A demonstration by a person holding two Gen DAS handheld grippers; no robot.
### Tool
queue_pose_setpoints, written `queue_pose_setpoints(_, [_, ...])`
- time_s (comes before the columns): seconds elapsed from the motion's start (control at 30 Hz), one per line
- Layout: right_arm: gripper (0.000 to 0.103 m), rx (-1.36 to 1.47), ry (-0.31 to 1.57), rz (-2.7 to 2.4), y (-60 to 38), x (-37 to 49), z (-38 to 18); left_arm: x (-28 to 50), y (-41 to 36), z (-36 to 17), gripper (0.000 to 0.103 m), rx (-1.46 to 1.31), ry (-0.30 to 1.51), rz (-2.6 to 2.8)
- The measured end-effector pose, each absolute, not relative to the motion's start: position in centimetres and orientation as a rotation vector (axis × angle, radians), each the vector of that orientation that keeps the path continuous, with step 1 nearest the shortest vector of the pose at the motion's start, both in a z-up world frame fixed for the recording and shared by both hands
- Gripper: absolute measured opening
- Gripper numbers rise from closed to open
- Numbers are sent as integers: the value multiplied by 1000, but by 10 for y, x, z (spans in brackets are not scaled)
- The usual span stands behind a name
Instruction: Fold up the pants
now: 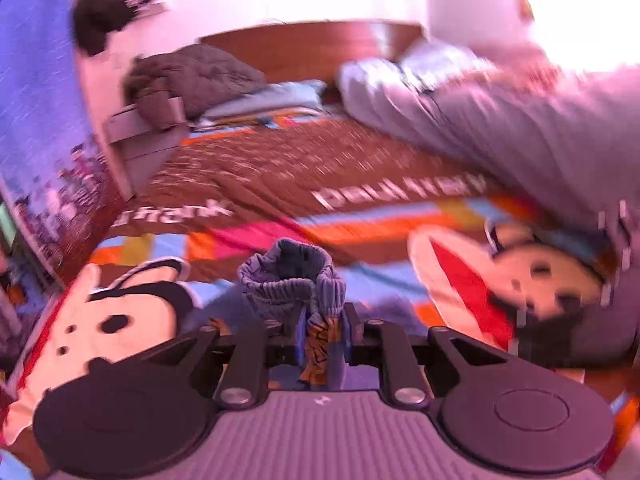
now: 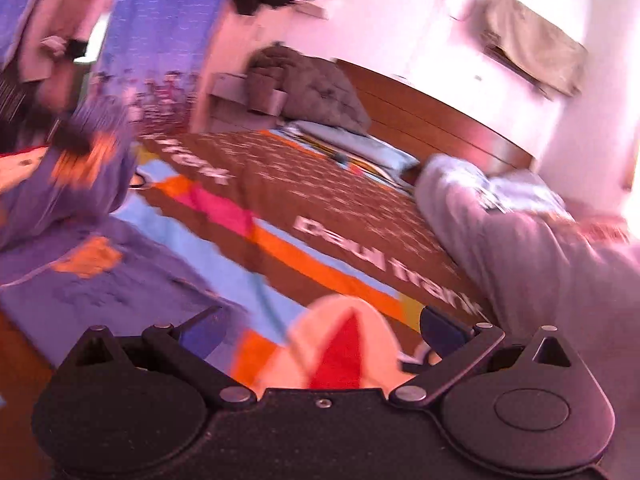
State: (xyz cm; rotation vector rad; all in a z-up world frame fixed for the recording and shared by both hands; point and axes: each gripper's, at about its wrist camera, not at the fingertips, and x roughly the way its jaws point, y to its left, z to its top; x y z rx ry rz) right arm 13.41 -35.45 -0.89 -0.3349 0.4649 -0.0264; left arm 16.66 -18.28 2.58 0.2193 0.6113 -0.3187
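Observation:
My left gripper is shut on the ribbed cuff of the blue pants, which bunch up between its fingers and show an orange print. In the right wrist view the blue pants lie spread on the bed at the left, with an orange patch, and rise up blurred toward the other gripper at far left. My right gripper is open and empty above the bedspread, to the right of the pants.
The bed has a colourful cartoon bedspread with brown, orange and blue bands. Grey clothing lies along its right side. Pillows and a dark grey quilt sit by the wooden headboard. A blue curtain hangs at left.

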Motion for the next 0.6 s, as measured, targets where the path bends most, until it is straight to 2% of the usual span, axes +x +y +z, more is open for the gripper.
queue_pose_setpoints(0.03, [102, -306, 479, -37, -364, 137, -10, 163, -193, 16, 26, 260, 614, -329])
queue_pose_setpoints(0.1, [102, -265, 505, -34, -379, 144, -12, 157, -210, -6, 53, 320, 627, -359])
queue_pose_setpoints(0.17, [102, -243, 506, -15, -389, 148, -14, 145, -213, -19, 63, 326, 629, -376])
queue_pose_setpoints(0.27, [102, -138, 526, 55, -400, 153, -17, 132, -205, -24, 72, 327, 625, -375])
queue_pose_setpoints(0.43, [102, 91, 555, 305, -391, 163, -16, 126, -185, -35, 73, 378, 643, -359])
queue_pose_setpoints(0.53, [94, 213, 616, 455, -377, 183, -21, 132, -180, -39, 72, 373, 684, -367])
queue_pose_setpoints(0.6, [88, 244, 661, 501, -367, 200, -27, 136, -178, -40, 64, 362, 704, -372])
